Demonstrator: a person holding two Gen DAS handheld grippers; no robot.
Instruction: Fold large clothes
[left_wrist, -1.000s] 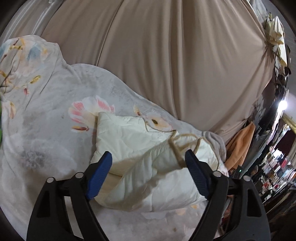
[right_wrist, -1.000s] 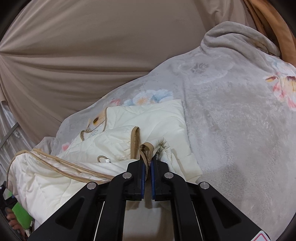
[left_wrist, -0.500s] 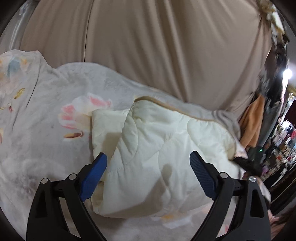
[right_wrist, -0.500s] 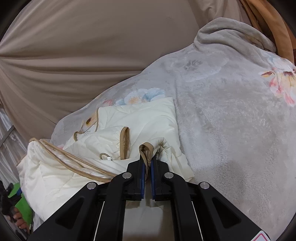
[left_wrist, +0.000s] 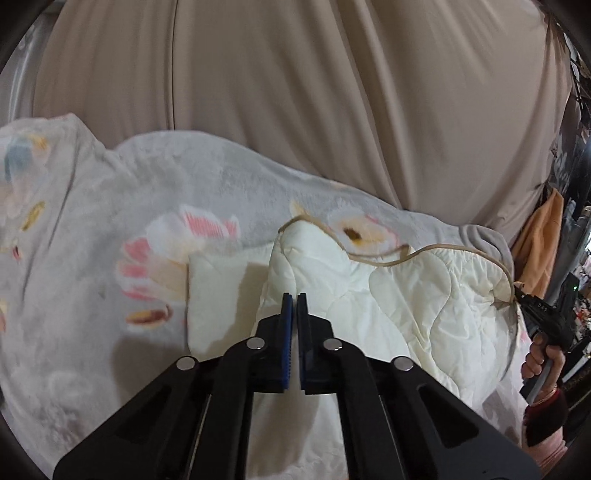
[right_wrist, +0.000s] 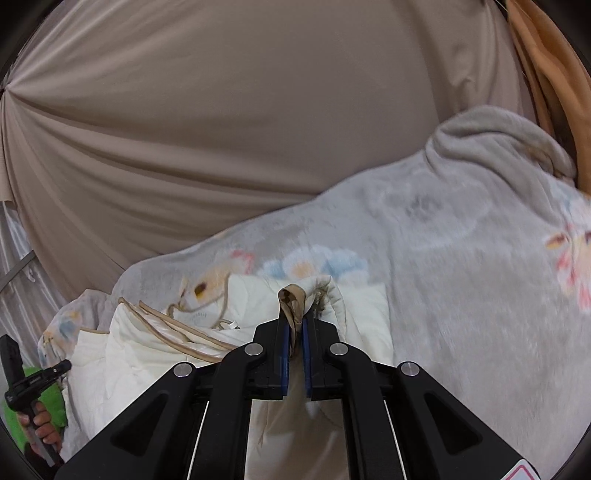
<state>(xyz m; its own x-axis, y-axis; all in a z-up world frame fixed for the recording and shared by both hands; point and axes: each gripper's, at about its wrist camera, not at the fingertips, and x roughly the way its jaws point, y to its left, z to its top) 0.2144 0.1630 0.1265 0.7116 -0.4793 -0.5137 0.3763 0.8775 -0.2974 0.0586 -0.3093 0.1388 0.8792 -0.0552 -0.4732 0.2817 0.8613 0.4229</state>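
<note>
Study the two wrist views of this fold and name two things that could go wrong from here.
1. The right gripper pinches only the tan trim of the cream quilted garment; the thin edge could slip out.
2. The left gripper looks shut with no cloth between its pads, so that side may sag unevenly onto the floral blanket.

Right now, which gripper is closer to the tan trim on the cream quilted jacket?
Right. The right gripper is shut on the tan trim. The left gripper is shut over the cream quilted jacket, with the trim running farther back.
</note>
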